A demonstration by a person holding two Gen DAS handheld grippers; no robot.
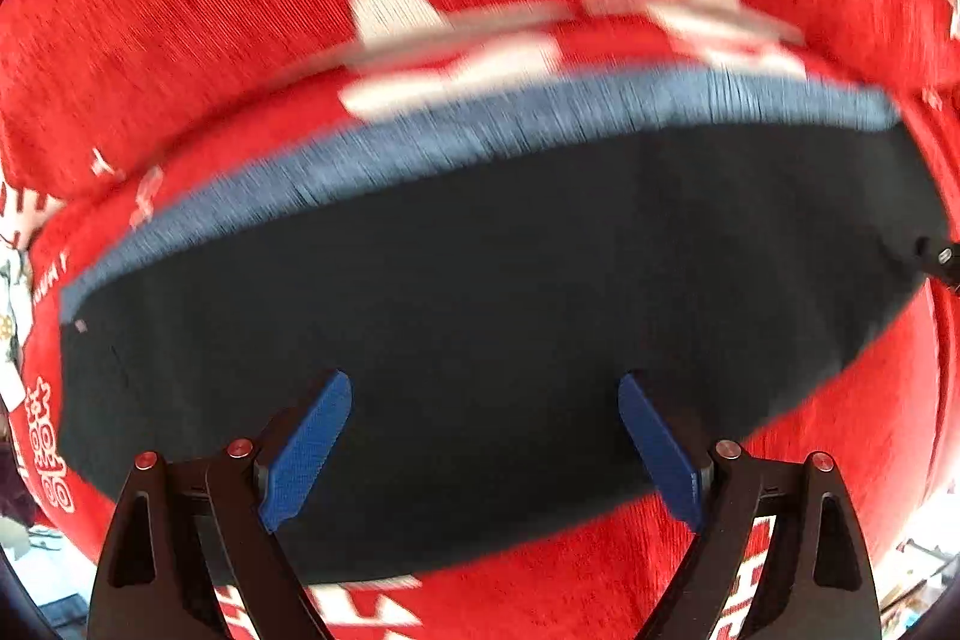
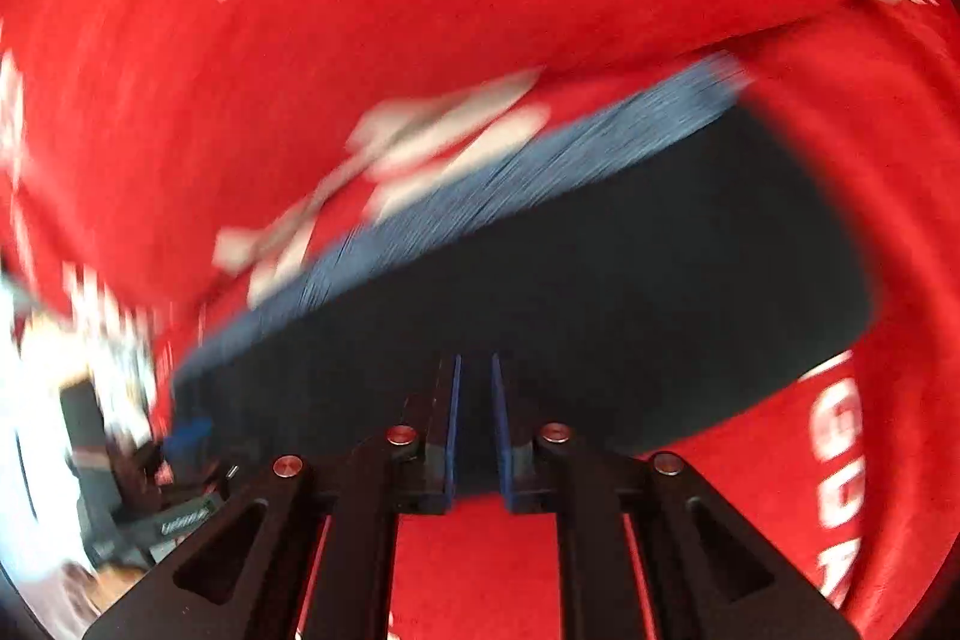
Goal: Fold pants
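Bright even light; heavy motion blur both views; fisheye bending, dark corners.

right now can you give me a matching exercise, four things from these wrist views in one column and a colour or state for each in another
Things
1. left gripper
2. right gripper
3. folded dark navy pants
4. printed fabric cover under the pants

Colours or states
A. red with white print
B. jaws nearly together, nothing between them
C. lying flat, lighter blue band along the far edge
D. jaws spread wide above the dark cloth

Pairs: 1-D, 2-B, 3-C, 4-A
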